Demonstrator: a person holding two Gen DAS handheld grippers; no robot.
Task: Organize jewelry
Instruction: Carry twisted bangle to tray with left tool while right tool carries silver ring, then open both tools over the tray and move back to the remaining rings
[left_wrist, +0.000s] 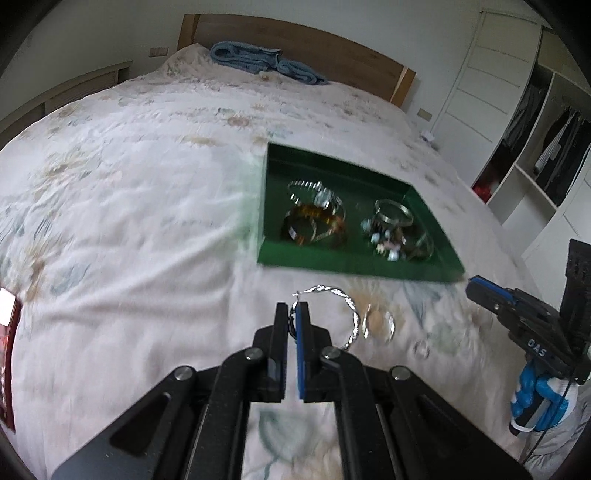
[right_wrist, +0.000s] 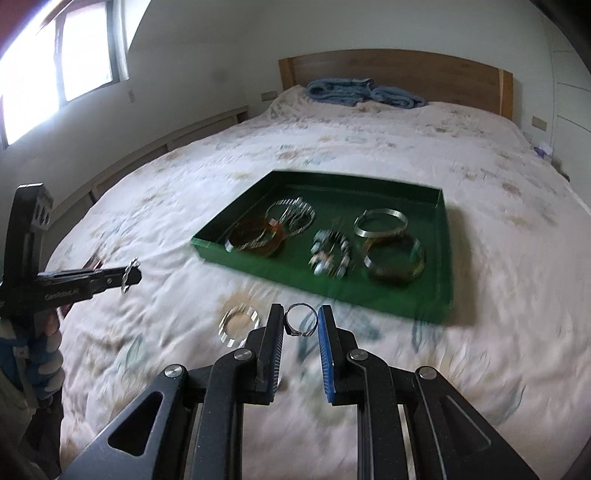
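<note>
the left tongs (left_wrist: 293, 308) are clenched almost flat on the wire hook of a big twisted silver hoop earring (left_wrist: 345, 317), which hangs off to one side of the tips, clear of the quilt (left_wrist: 129, 206). the right tongs (right_wrist: 301, 314) are closed on a small silver ring (right_wrist: 302, 319), its band pinched edge to edge between the pads. both point down toward the near wall of the green tray (right_wrist: 432, 306), which already holds bangles and a beaded bracelet (right_wrist: 330, 254).

the step looks like carrying both pieces into the tray. best to bring each one over the near wall before lowering it, since the hoop dangles and could catch on the edge. aim for bare green floor, the hoop at the left front, the ring between the bangles, and let go only once the piece is low, so it does not bounce or roll. another small hoop (right_wrist: 238, 325) lies on the quilt just beside the right tongs, not yet collected.
</note>
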